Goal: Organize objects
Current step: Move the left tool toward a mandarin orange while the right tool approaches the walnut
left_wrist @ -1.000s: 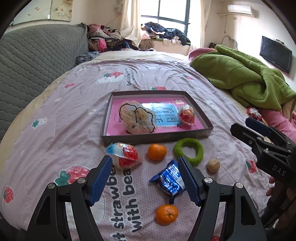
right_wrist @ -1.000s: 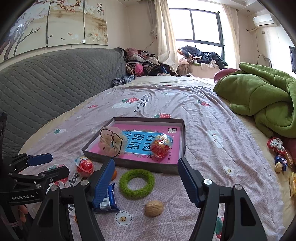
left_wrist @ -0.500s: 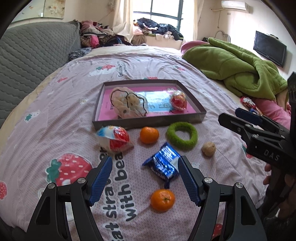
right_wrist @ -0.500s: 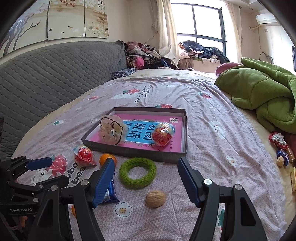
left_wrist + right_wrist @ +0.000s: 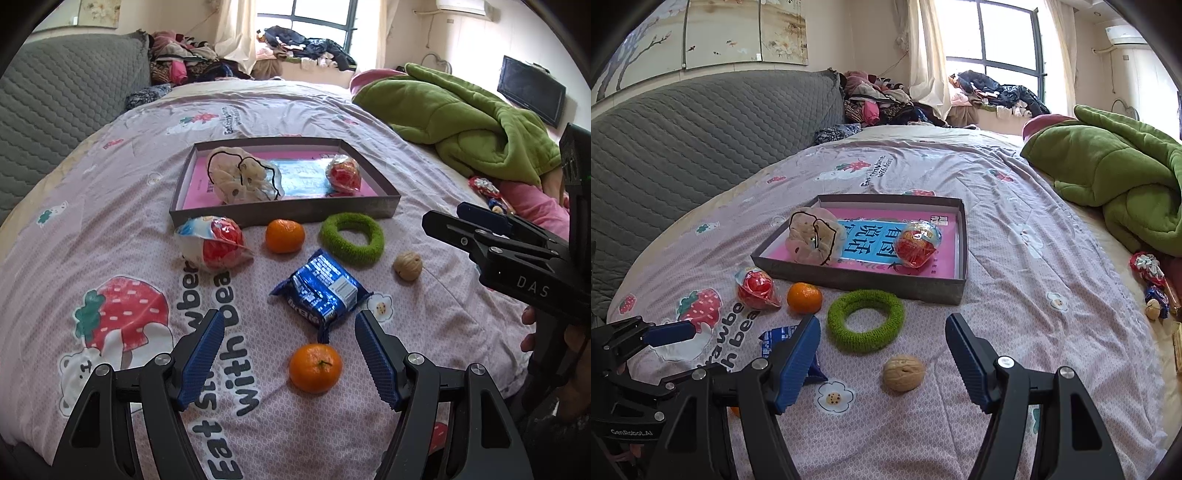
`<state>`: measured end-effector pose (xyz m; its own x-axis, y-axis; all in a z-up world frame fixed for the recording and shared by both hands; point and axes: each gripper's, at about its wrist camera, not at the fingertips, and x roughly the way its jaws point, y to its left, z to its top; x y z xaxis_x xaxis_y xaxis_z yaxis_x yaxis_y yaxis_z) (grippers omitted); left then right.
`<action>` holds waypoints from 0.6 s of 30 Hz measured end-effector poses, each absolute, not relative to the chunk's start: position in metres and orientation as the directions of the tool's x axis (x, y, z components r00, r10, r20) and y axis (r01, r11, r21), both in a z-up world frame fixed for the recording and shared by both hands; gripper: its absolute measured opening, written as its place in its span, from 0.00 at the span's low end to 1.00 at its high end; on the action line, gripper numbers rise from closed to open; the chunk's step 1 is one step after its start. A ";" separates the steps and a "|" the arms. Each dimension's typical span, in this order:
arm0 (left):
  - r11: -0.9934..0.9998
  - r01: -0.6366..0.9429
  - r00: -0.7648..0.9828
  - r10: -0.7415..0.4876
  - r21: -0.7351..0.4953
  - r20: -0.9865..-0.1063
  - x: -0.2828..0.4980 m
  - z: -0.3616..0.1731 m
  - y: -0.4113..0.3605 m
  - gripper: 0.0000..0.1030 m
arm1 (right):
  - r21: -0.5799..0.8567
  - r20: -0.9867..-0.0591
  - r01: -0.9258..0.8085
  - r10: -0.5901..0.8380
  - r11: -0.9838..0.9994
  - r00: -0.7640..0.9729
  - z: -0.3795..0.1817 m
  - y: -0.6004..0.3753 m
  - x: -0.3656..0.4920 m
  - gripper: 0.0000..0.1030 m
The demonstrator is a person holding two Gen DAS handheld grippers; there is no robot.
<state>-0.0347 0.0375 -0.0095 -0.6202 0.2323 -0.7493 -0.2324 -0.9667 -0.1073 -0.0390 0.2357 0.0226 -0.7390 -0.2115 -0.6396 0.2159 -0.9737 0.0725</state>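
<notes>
A shallow grey tray (image 5: 284, 214) (image 5: 857, 277) with a pink floor lies on the bedspread, holding a pale drawstring pouch (image 5: 242, 177) and a wrapped red snack (image 5: 344, 174). In front of it lie another wrapped red snack (image 5: 214, 243), a tangerine (image 5: 285, 235), a green knitted ring (image 5: 351, 238) (image 5: 865, 319), a walnut (image 5: 407, 265) (image 5: 904, 372), a blue biscuit packet (image 5: 320, 291) and a second tangerine (image 5: 315, 367). My left gripper (image 5: 290, 354) is open above the near tangerine. My right gripper (image 5: 882, 358) is open above the walnut, nothing held.
A green blanket (image 5: 461, 110) is heaped at the right of the bed. A grey quilted headboard (image 5: 683, 140) runs along the left. More small snacks (image 5: 1152, 288) lie near the right edge. Clothes are piled by the window.
Both grippers have sunk toward the bedspread, so the objects look larger and nearer. The near tangerine now sits between the left fingers' line. Both jaws stayed open.
</notes>
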 end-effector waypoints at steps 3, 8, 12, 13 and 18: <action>-0.964 -0.242 -0.617 0.237 -0.106 -0.750 -0.033 -0.011 0.039 0.72 | 0.076 -0.644 0.213 -0.211 -0.974 -0.735 0.020 0.238 -0.038 0.68; -0.962 -0.254 -0.613 0.239 -0.098 -0.753 -0.030 -0.013 0.042 0.72 | 0.075 -0.653 0.207 -0.205 -0.976 -0.729 0.017 0.239 -0.037 0.68; -0.959 -0.266 -0.606 0.241 -0.093 -0.758 -0.028 -0.016 0.045 0.72 | 0.071 -0.662 0.206 -0.200 -0.976 -0.722 0.013 0.239 -0.035 0.68; -0.959 -0.269 -0.604 0.242 -0.092 -0.759 -0.027 -0.017 0.045 0.72 | 0.072 -0.666 0.206 -0.201 -0.976 -0.719 0.012 0.239 -0.035 0.68; -0.956 -0.277 -0.594 0.246 -0.092 -0.766 -0.024 -0.023 0.047 0.72 | 0.069 -0.681 0.206 -0.197 -0.976 -0.705 0.006 0.239 -0.034 0.68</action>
